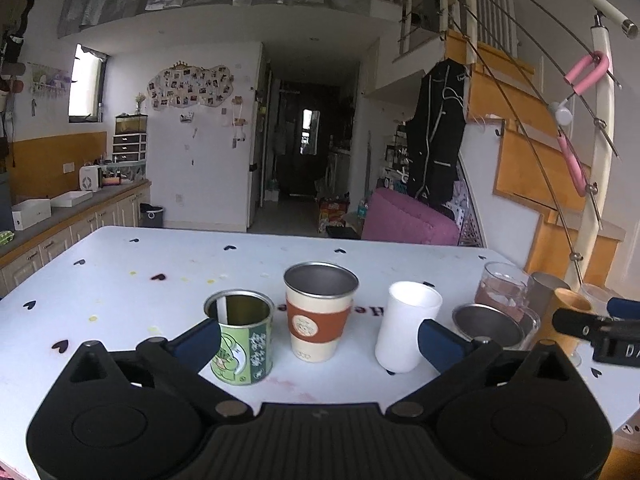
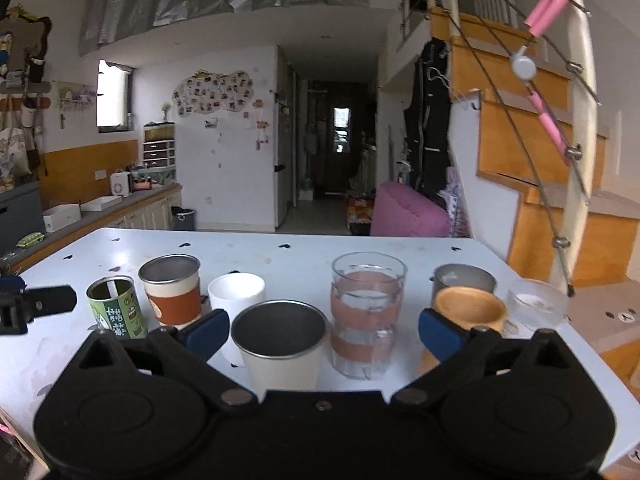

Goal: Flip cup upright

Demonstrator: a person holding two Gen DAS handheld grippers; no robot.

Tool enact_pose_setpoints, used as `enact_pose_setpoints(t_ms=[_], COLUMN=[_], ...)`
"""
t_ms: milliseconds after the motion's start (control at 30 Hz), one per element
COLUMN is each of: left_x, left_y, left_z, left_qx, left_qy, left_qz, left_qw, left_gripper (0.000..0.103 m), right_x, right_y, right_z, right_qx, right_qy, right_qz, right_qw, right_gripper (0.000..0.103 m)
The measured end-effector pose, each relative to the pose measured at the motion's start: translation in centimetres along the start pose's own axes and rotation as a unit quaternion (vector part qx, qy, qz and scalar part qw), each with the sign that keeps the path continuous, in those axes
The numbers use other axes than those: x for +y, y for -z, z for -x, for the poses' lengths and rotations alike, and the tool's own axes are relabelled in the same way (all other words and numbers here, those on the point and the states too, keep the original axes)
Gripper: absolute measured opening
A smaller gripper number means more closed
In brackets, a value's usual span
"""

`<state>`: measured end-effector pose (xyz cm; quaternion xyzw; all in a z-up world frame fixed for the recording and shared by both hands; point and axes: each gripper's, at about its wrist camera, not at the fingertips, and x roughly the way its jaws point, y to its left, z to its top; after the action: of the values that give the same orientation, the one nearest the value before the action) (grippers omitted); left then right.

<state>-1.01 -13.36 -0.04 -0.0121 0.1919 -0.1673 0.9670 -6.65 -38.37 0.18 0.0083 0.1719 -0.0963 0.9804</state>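
Several cups stand upright in a row on the white table (image 1: 120,280). In the left wrist view: a green tin (image 1: 240,340), a steel cup with an orange sleeve (image 1: 320,310), a white cup (image 1: 406,326), and a steel-lined cup (image 1: 490,326). My left gripper (image 1: 320,340) is open and empty, just in front of the sleeved cup. My right gripper (image 2: 324,334) is open and empty; the steel-lined white cup (image 2: 282,350) and a glass mug (image 2: 366,316) stand between its fingers. A wooden cup (image 2: 468,312) sits by the right finger.
A grey metal cup (image 2: 464,278) and a clear glass bowl (image 2: 536,304) stand at the table's right end (image 2: 500,252). A stair railing (image 2: 572,160) rises close on the right. A kitchen counter (image 1: 60,216) runs along the left.
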Motion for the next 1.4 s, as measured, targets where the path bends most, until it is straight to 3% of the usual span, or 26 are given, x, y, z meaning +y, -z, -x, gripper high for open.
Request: enact_pose_setpoints(t_ms=[467, 733, 1400], left_x=[-2.2, -2.0, -1.5], left_y=[1.4, 1.4, 1.3], left_z=[0.5, 1.3, 1.8], left_qx=[0.032, 0.032, 0.03], left_qy=[0.002, -0.001, -0.015], left_qz=[-0.025, -0.019, -0.011], left_qw=[0.9992, 0.9993, 0.9994], left_gripper=[0.103, 0.103, 0.103], right_x=[-0.8, -0.6, 0.0], right_y=[0.8, 1.4, 1.1], right_z=[2.5, 2.7, 3.1], right_qx=[0.022, 0.039, 0.032], right_qy=[0.064, 0.066, 0.066], right_qz=[0.002, 0.001, 0.007], right_qw=[0.998, 0.997, 0.997], right_gripper=[0.103, 0.103, 0.103])
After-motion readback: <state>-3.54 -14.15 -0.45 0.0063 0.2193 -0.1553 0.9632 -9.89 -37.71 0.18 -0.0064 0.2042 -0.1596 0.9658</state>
